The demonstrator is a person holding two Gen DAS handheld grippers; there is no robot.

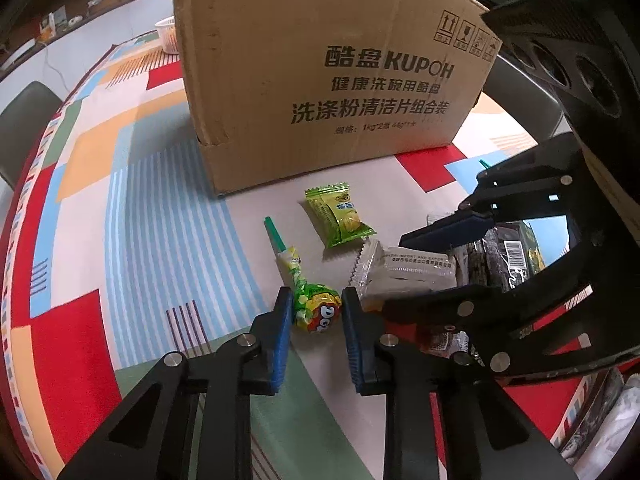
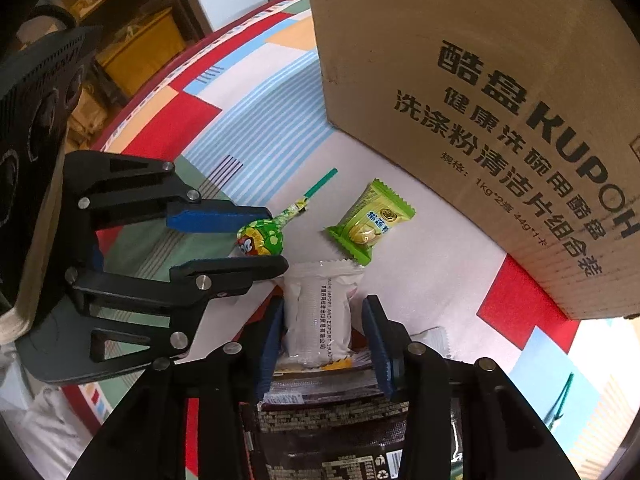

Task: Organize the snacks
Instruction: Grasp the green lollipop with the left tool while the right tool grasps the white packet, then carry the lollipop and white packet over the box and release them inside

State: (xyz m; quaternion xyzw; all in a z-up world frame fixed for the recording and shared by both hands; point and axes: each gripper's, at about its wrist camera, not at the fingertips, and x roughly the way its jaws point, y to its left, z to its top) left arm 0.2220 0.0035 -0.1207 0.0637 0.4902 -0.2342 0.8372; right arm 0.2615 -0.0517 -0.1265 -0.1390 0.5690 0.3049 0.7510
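Observation:
A lollipop (image 1: 320, 312) (image 2: 260, 238) in a green and red wrapper with a green stick lies on the patterned tablecloth (image 1: 140, 220). My left gripper (image 1: 316, 300) (image 2: 276, 240) is shut on its round head, blue pads against both sides. Just right of it lies a white snack packet (image 1: 412, 276) (image 2: 320, 312), resting partly on dark packets (image 1: 508, 252) (image 2: 332, 432). My right gripper (image 2: 325, 308) (image 1: 394, 270) is shut on it, a pad on each long side. A green sweet packet (image 1: 340, 216) (image 2: 368, 224) lies loose beyond both, towards the box.
A large cardboard box (image 1: 320, 72) (image 2: 500, 100) stands right behind the snacks. A white basket (image 1: 168, 36) sits far back left on the table, with a dark chair (image 1: 24, 128) at the left edge. Yellow crates (image 2: 140, 52) stand off the table.

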